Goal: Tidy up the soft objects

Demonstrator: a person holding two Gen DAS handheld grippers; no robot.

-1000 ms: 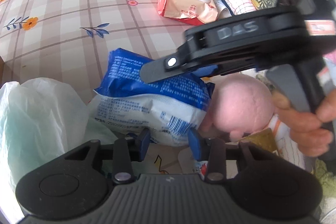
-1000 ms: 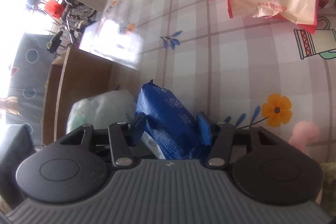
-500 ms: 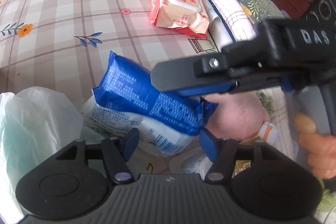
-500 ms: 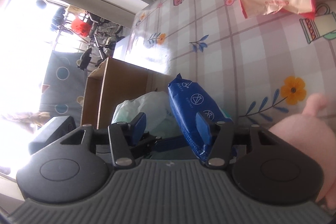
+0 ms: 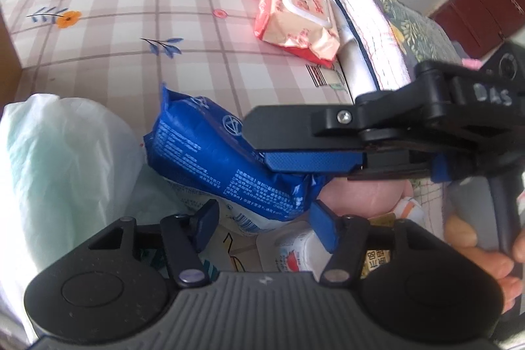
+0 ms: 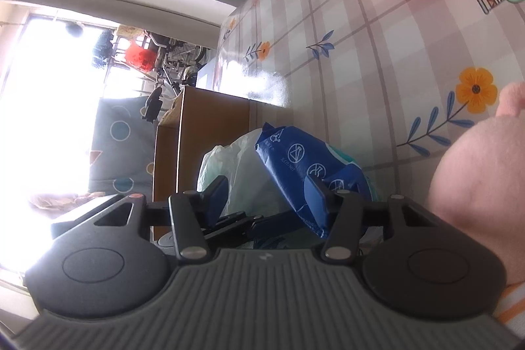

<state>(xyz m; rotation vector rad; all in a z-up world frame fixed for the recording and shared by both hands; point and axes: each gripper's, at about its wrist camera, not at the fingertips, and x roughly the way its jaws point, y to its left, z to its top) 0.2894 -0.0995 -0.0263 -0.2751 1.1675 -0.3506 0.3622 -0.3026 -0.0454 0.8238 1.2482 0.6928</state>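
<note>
Since the earlier frames the blue pack has come up off the white-and-blue bag it lay on, and the right tool now carries it higher above the pile, its black arm crossing the left wrist view from the right. In that view the right tool's blue pad presses on the pack's near right end, with the lower finger under it, so the tool is closed on the pack. In the right wrist view the pack sits against the right finger of the right tool and tilts away up to the left, while the left finger stands apart from it; how firm the grip is cannot be told from that view alone.

The left tool stands wide apart with nothing between its fingers; it hovers just below the raised pack, over the white-and-blue bag. A pink plush toy lies under the right end of the pack, just beside the left tool's right finger. A translucent white plastic bag sits to the left of the pack, near it.

Farther off on the checked tablecloth lies a pink wet-wipes pack, well apart from both tools, with a rolled white towel just beside it on the right.
</note>
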